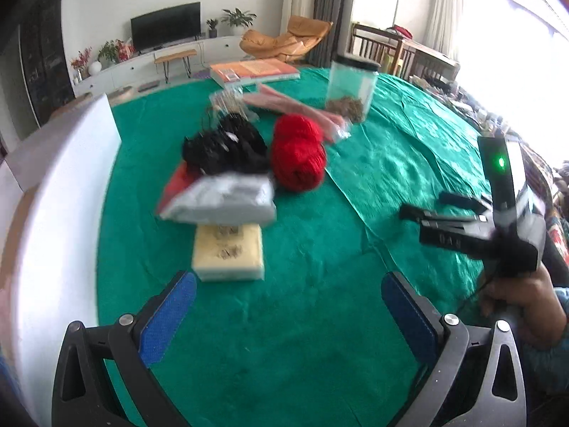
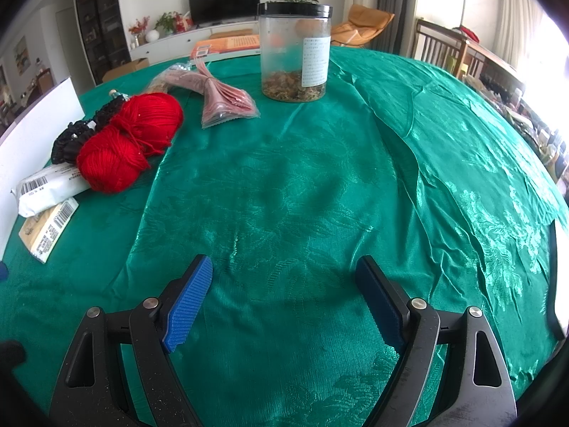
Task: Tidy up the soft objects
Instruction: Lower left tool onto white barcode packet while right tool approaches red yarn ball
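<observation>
On the green tablecloth (image 1: 320,235) lies a cluster of soft items. Red yarn (image 1: 298,153) (image 2: 124,142) rests beside a black lacy bundle (image 1: 227,146) (image 2: 76,138). In front of them lie a grey-white soft packet (image 1: 224,199) (image 2: 49,186) and a yellow tissue pack (image 1: 229,252) (image 2: 46,227). A pink packet (image 1: 302,110) (image 2: 220,98) lies behind the yarn. My left gripper (image 1: 288,299) is open, just short of the tissue pack, with nothing in it. My right gripper (image 2: 282,299) (image 1: 426,206) is open over bare cloth, right of the cluster.
A clear jar (image 2: 294,53) (image 1: 350,89) with a black lid and dried bits stands at the back. A white box wall (image 1: 64,192) (image 2: 32,131) borders the left side. An orange book (image 1: 254,70) lies at the far edge. A hand (image 1: 515,302) holds the right gripper.
</observation>
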### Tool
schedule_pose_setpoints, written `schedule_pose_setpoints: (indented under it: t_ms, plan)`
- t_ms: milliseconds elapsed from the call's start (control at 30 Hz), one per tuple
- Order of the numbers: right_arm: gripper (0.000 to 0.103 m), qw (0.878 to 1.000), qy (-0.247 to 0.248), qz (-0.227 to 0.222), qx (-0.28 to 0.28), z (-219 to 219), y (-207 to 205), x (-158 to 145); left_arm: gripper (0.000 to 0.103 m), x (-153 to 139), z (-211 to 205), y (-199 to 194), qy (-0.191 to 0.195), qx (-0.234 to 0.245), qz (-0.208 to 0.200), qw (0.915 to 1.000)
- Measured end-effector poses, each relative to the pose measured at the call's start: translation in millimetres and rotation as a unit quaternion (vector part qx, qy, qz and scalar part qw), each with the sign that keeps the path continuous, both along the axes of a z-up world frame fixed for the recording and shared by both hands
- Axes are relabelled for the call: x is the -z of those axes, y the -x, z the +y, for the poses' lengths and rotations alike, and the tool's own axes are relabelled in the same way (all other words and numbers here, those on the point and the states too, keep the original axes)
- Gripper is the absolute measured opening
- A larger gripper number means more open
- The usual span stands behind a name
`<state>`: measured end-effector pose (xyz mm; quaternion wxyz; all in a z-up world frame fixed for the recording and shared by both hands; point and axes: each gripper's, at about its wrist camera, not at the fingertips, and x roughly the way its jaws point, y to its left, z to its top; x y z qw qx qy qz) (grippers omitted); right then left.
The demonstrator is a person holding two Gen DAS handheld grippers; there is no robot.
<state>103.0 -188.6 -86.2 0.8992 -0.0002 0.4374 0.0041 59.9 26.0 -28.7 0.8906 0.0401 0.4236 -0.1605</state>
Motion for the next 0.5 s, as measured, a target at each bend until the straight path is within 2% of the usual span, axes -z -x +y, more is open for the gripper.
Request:
schedule_pose_setpoints:
  t_ms: [100, 167, 233, 400, 500]
  plan:
    - [0.085, 1.0, 0.0, 0.0, 0.0, 0, 0, 0, 0.103, -14, -7, -35, -0.037, 0.008, 0.007, 0.9993]
    - [0.085, 1.0, 0.0, 0.0, 0.0, 0, 0, 0, 0.103, -7, -20, -61, -0.088, 0.021, 0.034, 0.9953]
    - [0.085, 1.0, 0.0, 0.0, 0.0, 0, 0, 0, 0.103, 7, -26, -86, -0.118, 0.028, 0.061, 0.9907]
    - [0.085, 1.0, 0.0, 0.0, 0.0, 0, 0, 0, 0.1, 44, -21, -128, -0.115, 0.02, 0.165, 0.9793]
    - [0.086, 1.0, 0.0, 0.0, 0.0, 0, 0, 0, 0.093, 50, -26, -131, -0.132, 0.027, 0.171, 0.9761]
